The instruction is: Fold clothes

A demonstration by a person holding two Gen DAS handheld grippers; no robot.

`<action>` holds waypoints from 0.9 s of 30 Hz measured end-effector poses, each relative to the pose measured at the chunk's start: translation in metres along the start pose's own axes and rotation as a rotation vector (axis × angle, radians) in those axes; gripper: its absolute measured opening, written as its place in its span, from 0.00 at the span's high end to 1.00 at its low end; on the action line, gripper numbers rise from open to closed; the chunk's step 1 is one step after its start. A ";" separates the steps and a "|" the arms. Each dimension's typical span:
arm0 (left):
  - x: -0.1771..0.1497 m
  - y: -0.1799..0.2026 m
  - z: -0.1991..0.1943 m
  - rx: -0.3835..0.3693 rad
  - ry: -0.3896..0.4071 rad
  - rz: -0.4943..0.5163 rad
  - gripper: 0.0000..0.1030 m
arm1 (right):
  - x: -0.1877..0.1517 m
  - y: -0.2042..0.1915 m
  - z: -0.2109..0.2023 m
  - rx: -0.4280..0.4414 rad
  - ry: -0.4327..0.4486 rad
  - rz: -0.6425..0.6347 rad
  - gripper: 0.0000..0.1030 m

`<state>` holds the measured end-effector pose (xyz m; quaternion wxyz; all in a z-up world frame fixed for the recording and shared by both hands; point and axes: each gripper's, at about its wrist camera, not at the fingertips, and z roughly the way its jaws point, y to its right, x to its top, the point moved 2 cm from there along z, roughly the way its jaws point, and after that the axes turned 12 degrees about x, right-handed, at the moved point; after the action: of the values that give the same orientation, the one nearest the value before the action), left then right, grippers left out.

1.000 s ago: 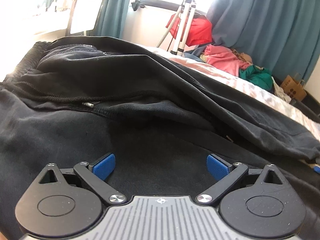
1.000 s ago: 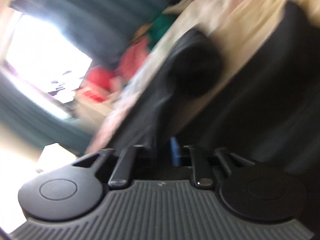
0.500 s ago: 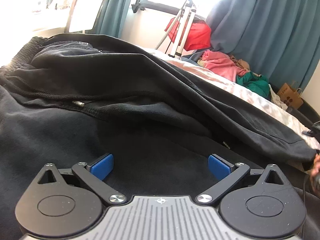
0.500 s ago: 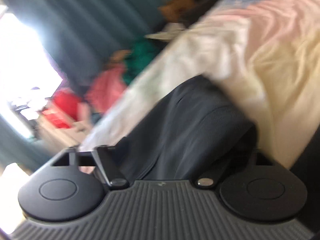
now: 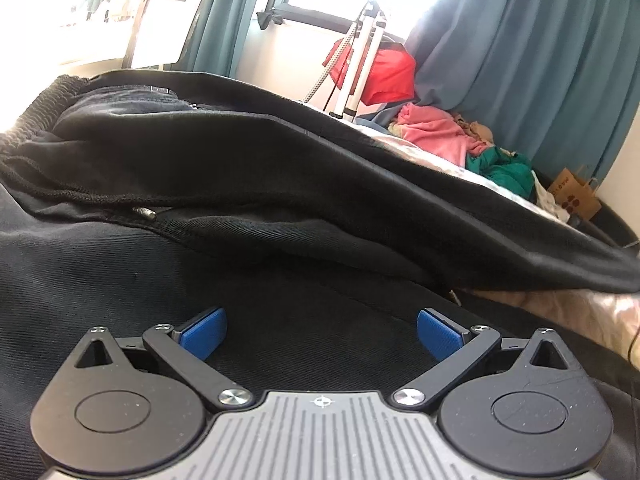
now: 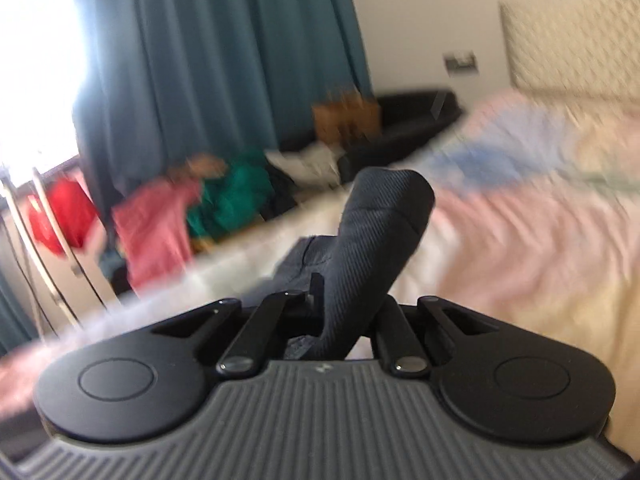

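Black trousers (image 5: 280,184) with an elastic waistband lie spread on the bed and fill the left wrist view. My left gripper (image 5: 320,326) hovers low over the near leg, open, its blue pads (image 5: 202,330) wide apart with only flat cloth beneath them. In the right wrist view my right gripper (image 6: 344,312) is shut on the end of a trouser leg (image 6: 384,224). That dark cloth stands up in a fold from between the jaws, above the pale bedsheet (image 6: 520,248). The pads themselves are hidden by the cloth.
A pile of pink clothes (image 5: 436,136) and green clothes (image 5: 504,168) lies at the bed's far side. A tripod (image 5: 360,52) with a red cloth (image 5: 388,76) stands by the window. A paper bag (image 5: 572,200) and teal curtains (image 6: 224,60) are behind.
The right gripper closed on the trouser leg end, rolled upright and swung across the bed. In the left wrist view the far leg's right end lifted off the sheet. The left gripper stayed put.
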<state>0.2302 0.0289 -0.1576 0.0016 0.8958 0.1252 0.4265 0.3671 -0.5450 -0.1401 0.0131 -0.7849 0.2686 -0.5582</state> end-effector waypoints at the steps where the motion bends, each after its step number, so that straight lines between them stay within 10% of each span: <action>1: -0.002 0.001 -0.004 0.000 0.008 0.023 0.01 | -0.017 0.013 0.003 -0.021 -0.042 0.006 0.93; 5: -0.007 0.007 -0.019 0.014 0.048 0.118 0.01 | -0.067 0.045 0.007 -0.002 -0.096 0.042 0.92; 14: -0.002 0.024 -0.034 0.044 0.064 0.184 0.01 | -0.052 0.032 -0.004 0.043 -0.220 -0.074 0.81; 19: -0.003 0.029 -0.060 0.001 0.104 0.223 0.01 | -0.043 -0.002 -0.075 0.153 -0.196 -0.203 0.49; 27: -0.008 0.020 -0.118 -0.039 0.195 0.278 0.01 | -0.047 -0.061 -0.227 0.397 -0.167 -0.240 0.47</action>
<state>0.1395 -0.0044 -0.0861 -0.0522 0.8586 -0.0087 0.5099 0.1805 -0.4089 -0.0763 0.1230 -0.8367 0.0565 -0.5307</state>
